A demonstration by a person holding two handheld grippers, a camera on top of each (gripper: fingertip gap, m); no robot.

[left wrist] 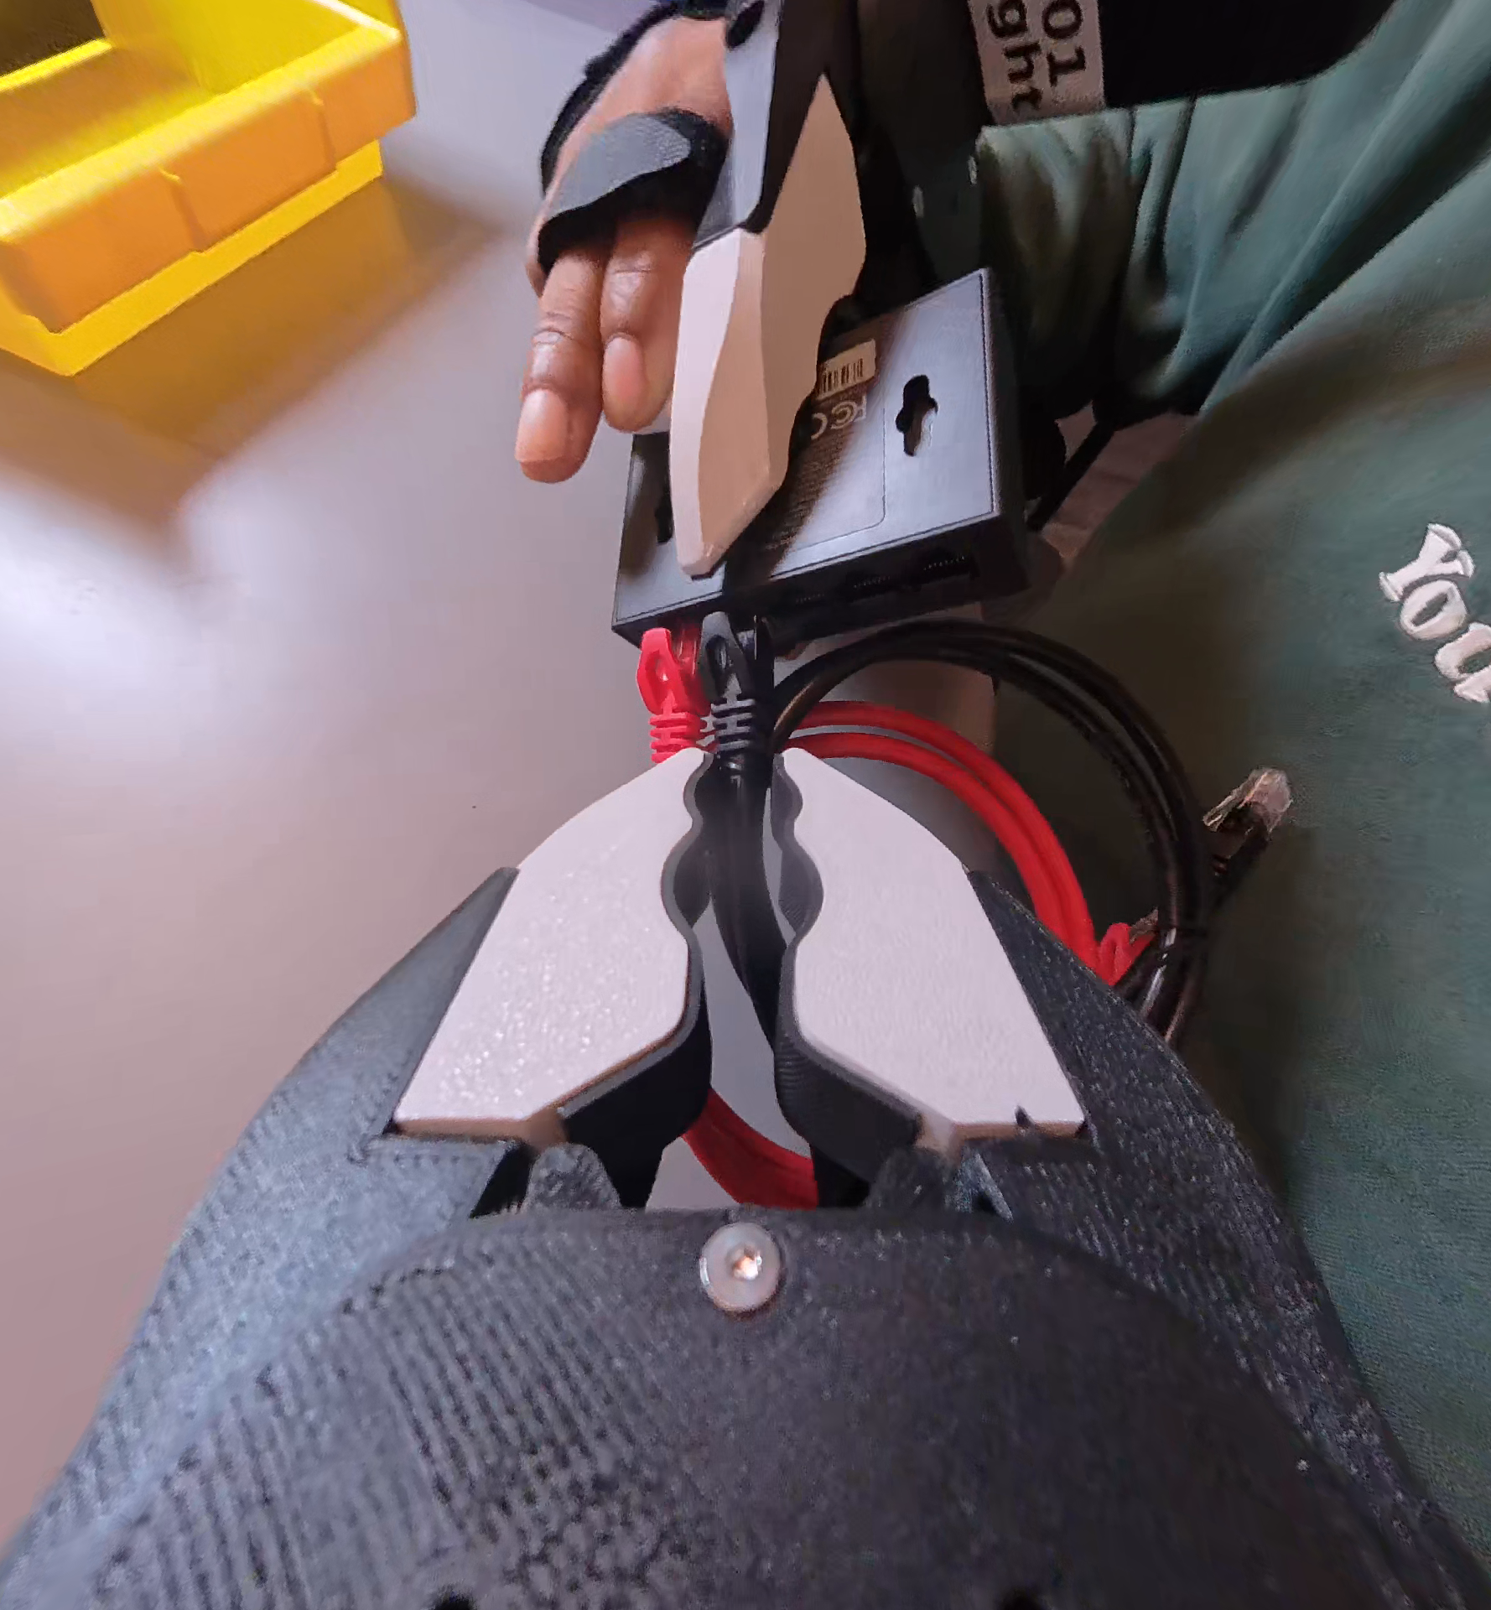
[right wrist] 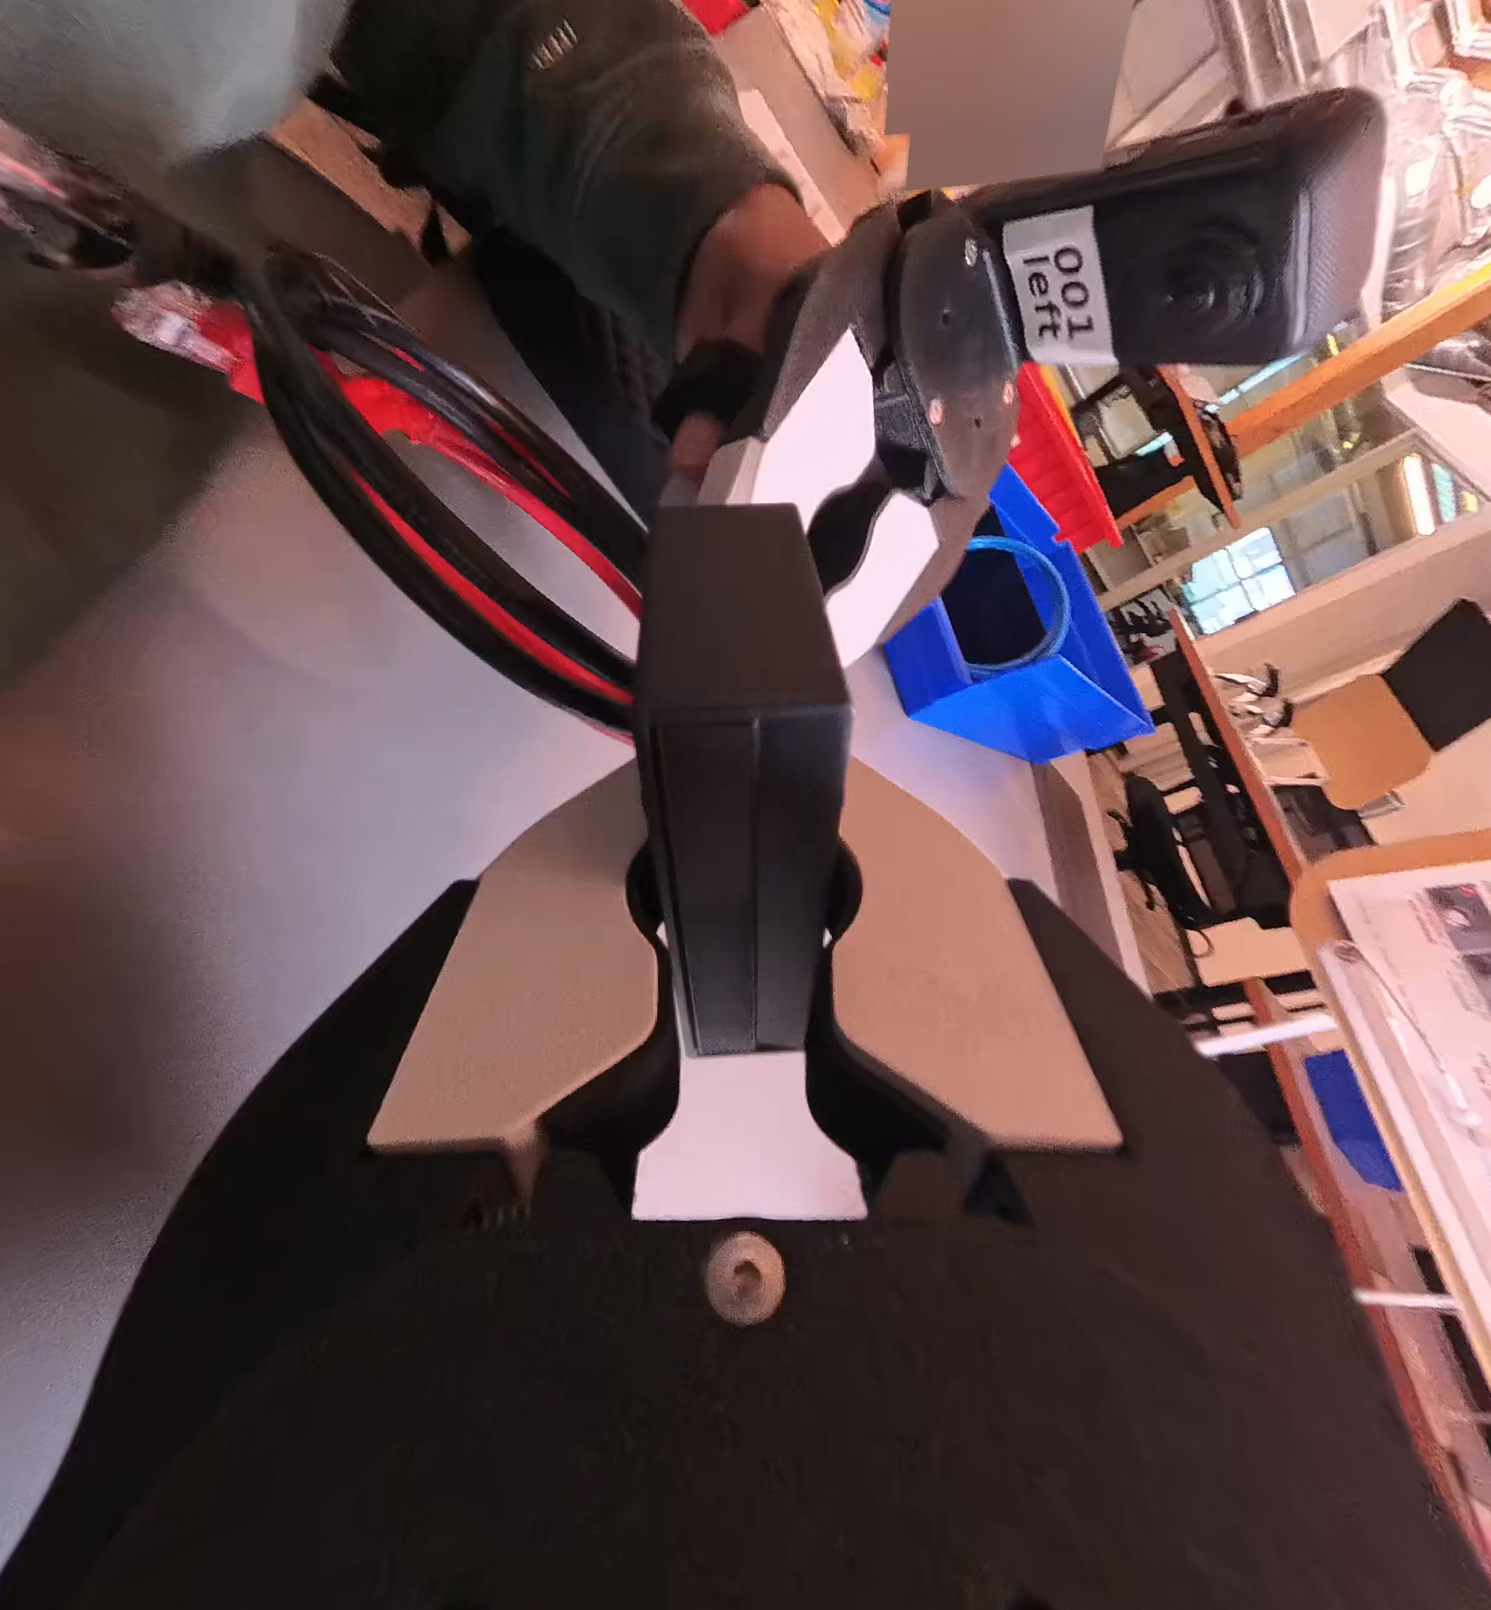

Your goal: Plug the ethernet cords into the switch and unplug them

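Note:
The black switch (left wrist: pixel 881 470) is held in the air, underside toward the left wrist camera, clamped by my right gripper (right wrist: pixel 742 858), which is shut on the switch (right wrist: pixel 738 714). A red ethernet plug (left wrist: pixel 668 688) sits in the switch's leftmost port. My left gripper (left wrist: pixel 738 762) is shut on the black ethernet cord (left wrist: pixel 733 697), whose plug sits at the port beside the red one. Red and black cord loops (left wrist: pixel 968 758) hang to the right, with a free black plug (left wrist: pixel 1247 806) dangling. The loops also show in the right wrist view (right wrist: pixel 463 558).
A yellow bin (left wrist: pixel 141 165) stands on the pale table (left wrist: pixel 202 784) at upper left. A blue bin (right wrist: pixel 1021 645) and a red bin (right wrist: pixel 1064 462) sit near the table's far edge. The person's green sweatshirt (left wrist: pixel 1334 436) is close on the right. Both grippers' tips are close together, under 4 cm apart.

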